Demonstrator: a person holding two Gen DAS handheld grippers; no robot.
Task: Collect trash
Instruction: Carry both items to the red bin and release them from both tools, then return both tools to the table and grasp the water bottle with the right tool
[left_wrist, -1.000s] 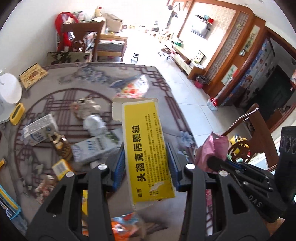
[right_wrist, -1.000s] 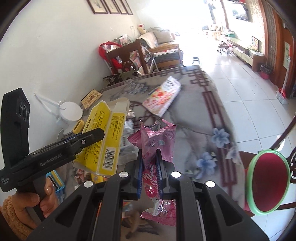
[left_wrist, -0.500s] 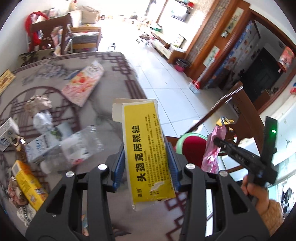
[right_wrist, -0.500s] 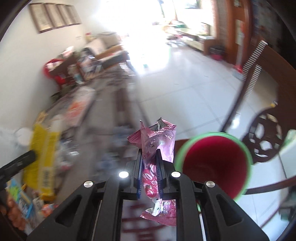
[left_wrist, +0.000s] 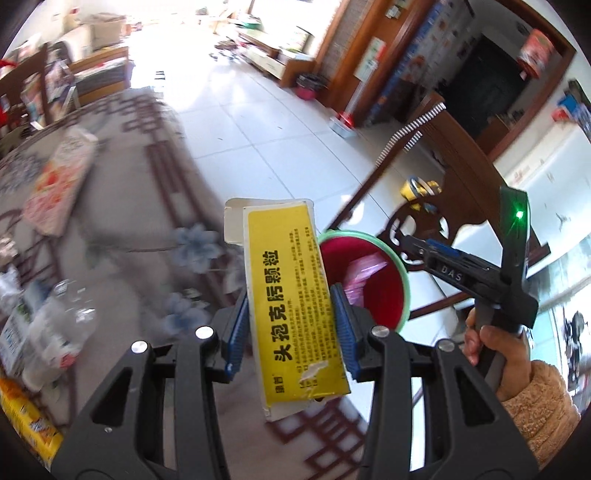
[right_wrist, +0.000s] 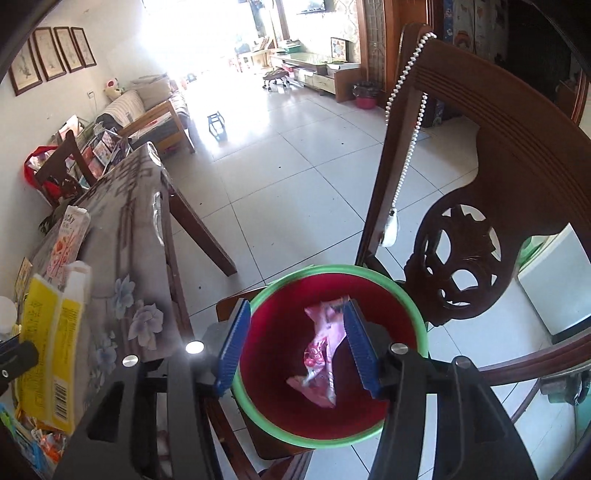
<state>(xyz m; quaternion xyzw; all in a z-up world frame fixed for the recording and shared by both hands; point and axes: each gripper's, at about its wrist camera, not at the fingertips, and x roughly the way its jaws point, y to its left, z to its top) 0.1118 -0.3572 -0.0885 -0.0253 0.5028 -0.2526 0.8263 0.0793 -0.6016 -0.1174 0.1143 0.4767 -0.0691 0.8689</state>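
We're over the red bin (right_wrist: 325, 417) now, green rim and all, sitting on a wooden chair (right_wrist: 491, 206). Our right gripper (right_wrist: 295, 347) is spreading its jaws, and the pink wrapper (right_wrist: 321, 354) hangs between the blue pads, brushing the right one, inside the bin's mouth. The left-wrist view gives us what that one hides: our right hand (left_wrist: 491, 347) on the handle, and the wrapper only as a pink sliver in the bin. Our left gripper (left_wrist: 291, 332) is clamped on the yellow box (left_wrist: 291, 295), beside the bin, above the table's (left_wrist: 122, 236) edge, where a clear bottle (left_wrist: 59, 332) lies.
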